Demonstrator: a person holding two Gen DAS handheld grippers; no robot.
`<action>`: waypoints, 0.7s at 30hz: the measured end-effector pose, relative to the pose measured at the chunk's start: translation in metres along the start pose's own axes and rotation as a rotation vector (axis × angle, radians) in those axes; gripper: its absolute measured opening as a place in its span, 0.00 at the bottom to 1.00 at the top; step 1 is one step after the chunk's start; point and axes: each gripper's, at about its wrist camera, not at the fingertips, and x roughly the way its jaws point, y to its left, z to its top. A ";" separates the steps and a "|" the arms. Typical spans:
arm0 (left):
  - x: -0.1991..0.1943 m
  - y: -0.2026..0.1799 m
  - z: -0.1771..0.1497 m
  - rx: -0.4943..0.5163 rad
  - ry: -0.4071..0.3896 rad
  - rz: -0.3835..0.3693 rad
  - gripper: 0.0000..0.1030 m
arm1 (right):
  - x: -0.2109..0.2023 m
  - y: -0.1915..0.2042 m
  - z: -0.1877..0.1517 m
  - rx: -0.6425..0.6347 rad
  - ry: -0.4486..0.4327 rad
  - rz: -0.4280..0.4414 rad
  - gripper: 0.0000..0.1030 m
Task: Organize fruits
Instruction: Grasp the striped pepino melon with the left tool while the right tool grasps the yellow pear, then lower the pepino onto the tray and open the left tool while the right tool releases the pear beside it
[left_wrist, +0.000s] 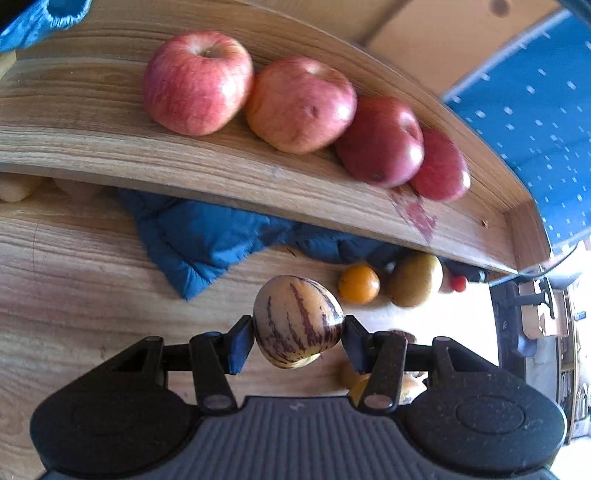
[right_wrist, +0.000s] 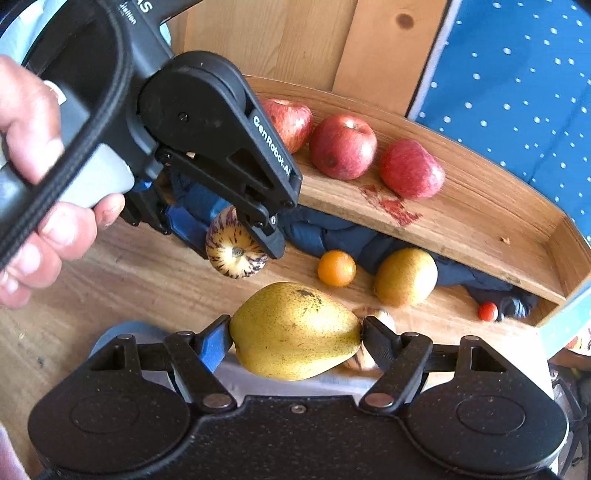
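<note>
The left gripper (left_wrist: 298, 338) has its fingers clamped on a striped pepino melon (left_wrist: 297, 326), cream with purple streaks, held above the wooden worktop (left_wrist: 74, 277). The right wrist view shows a person's hand (right_wrist: 33, 184) gripping that tool's handle. The right gripper (right_wrist: 295, 334) has its fingers clamped on a yellow pear (right_wrist: 295, 330), also lifted clear of the worktop. On the wooden shelf (left_wrist: 110, 147) behind, four red apples (left_wrist: 197, 83) sit in a row, touching one another. Under the shelf lies a blue quilted cloth (left_wrist: 207, 240), with a small orange fruit (right_wrist: 336, 268) and a greenish-yellow fruit (right_wrist: 405, 276) near each other beside it.
</note>
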 end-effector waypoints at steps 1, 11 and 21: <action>-0.002 -0.003 -0.004 0.013 0.000 -0.001 0.54 | -0.004 0.000 -0.004 0.003 0.000 0.001 0.75; -0.015 -0.027 -0.052 0.110 0.040 -0.009 0.54 | -0.037 0.002 -0.041 0.054 0.016 -0.004 0.75; -0.018 -0.038 -0.096 0.149 0.091 -0.008 0.54 | -0.062 0.003 -0.079 0.075 0.065 0.006 0.75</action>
